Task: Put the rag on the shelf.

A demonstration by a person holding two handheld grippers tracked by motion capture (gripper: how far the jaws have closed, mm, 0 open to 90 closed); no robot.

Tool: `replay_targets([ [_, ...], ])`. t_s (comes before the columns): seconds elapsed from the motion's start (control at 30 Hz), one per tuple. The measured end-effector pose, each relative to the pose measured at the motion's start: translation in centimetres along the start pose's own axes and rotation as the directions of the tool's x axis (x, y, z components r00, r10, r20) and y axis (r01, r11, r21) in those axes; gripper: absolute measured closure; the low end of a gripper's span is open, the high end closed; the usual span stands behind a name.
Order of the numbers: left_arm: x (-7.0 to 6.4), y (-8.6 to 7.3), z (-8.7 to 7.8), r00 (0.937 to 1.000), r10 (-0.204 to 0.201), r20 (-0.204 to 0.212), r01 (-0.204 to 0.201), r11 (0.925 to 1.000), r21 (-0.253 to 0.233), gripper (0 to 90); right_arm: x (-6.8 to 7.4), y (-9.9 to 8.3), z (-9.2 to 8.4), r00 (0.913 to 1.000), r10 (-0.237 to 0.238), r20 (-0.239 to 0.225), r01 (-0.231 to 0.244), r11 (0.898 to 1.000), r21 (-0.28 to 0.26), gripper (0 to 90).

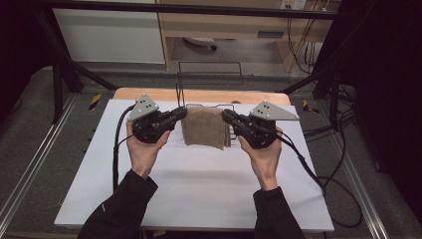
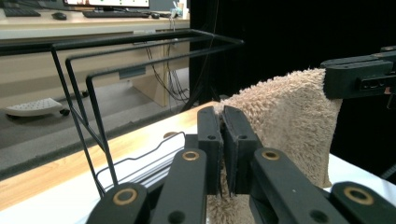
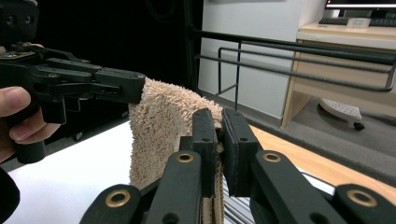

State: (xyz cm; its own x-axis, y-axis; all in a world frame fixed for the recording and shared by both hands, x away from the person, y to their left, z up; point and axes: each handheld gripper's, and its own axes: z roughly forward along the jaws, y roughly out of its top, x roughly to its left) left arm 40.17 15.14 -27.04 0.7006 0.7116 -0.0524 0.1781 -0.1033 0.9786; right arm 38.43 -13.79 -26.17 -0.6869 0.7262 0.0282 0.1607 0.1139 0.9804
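We hold one hand-held gripper in each hand, two in all. The left hand-held gripper (image 1: 182,113) is clamped on the left top corner of a brown towel (image 1: 204,127), and the right hand-held gripper (image 1: 227,116) is clamped on the right top corner; in each gripper view the black jaws pinch the pile tight. Gripped at both upper corners, the one towel hangs flat and spread between us, lifted clear of the white tabletop (image 1: 199,184) near its far edge. We judge this hold keeps the cloth open and level so it can go over a bar. Just behind the towel stands one black wire rack (image 1: 209,74) with several parallel rails, its foot resting on the tabletop's far edge.
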Motion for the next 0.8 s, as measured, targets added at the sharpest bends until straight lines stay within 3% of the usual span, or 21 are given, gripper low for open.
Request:
replay_targets([
  [0.8,0.7,3.7,0.7,0.9993,0.025,-0.028,-0.027,0.997,-0.072,86.3,-1.0,3.5,0.6,0.9978,-0.05,0.044,0.053,0.996,-0.074,84.8],
])
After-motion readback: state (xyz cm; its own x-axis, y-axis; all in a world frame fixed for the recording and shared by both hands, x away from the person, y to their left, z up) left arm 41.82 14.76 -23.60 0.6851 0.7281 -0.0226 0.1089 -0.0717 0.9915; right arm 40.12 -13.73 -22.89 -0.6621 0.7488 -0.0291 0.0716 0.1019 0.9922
